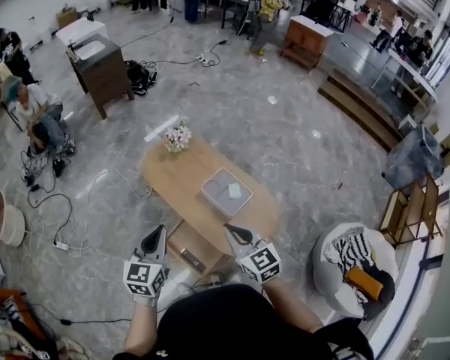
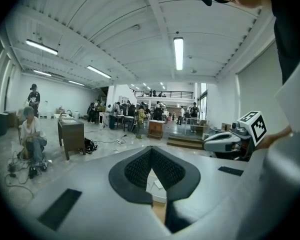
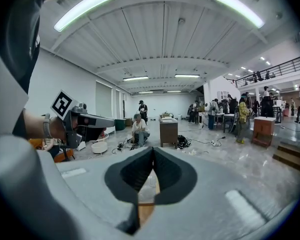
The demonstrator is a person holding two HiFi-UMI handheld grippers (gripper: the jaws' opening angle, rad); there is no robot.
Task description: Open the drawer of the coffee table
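The oval wooden coffee table point(image 1: 180, 182) stands in the middle of the head view. At its near edge a wooden drawer point(image 1: 187, 252) sits pulled out below the top, with a dark object lying in it. My left gripper point(image 1: 160, 229) hangs above the floor just left of the drawer, jaws shut and empty. My right gripper point(image 1: 229, 229) is over the table's near end, just right of the drawer, also shut and empty. In the left gripper view the left gripper point(image 2: 151, 149) shows closed pads pointing across the room. The right gripper point(image 3: 153, 149) shows the same in its own view.
On the table stand a flower vase point(image 1: 178, 136) and a flat grey box point(image 1: 226, 191). A white round seat with clothes point(image 1: 352, 265) is at the right. Cables and a power strip point(image 1: 60, 242) lie at the left, near a seated person point(image 1: 37, 115). A dark cabinet point(image 1: 101, 66) stands beyond.
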